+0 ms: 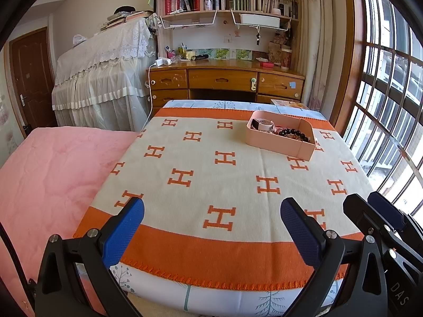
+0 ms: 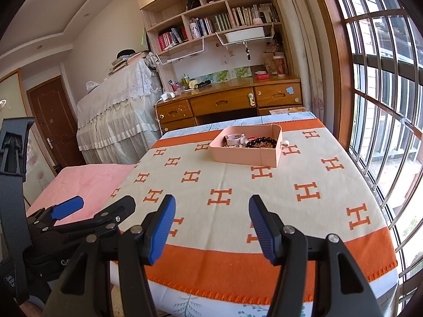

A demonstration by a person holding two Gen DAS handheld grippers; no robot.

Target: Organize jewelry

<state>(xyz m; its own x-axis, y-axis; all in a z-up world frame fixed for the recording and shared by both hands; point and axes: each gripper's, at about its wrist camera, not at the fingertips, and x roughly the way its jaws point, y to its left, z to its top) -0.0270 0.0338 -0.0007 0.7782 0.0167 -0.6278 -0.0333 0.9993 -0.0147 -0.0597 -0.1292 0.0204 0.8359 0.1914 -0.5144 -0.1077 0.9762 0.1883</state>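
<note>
The left tool (image 1: 211, 227) and right tool (image 2: 211, 224) are held apart and empty over the near table (image 2: 264, 206), seemingly because the jewelry is already gathered in the pink tray (image 2: 246, 155) far across it.

A cream blanket (image 1: 224, 179) with orange H letters and orange borders fills mid-frame. A pale pink tray (image 1: 280, 138) at upper right holds black beads (image 1: 293, 133) and a pink-white watch (image 1: 261, 125). Pink bedspread (image 1: 53, 174) at left.

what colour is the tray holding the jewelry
Pale pink; the tray shows best in the right wrist view.
</note>
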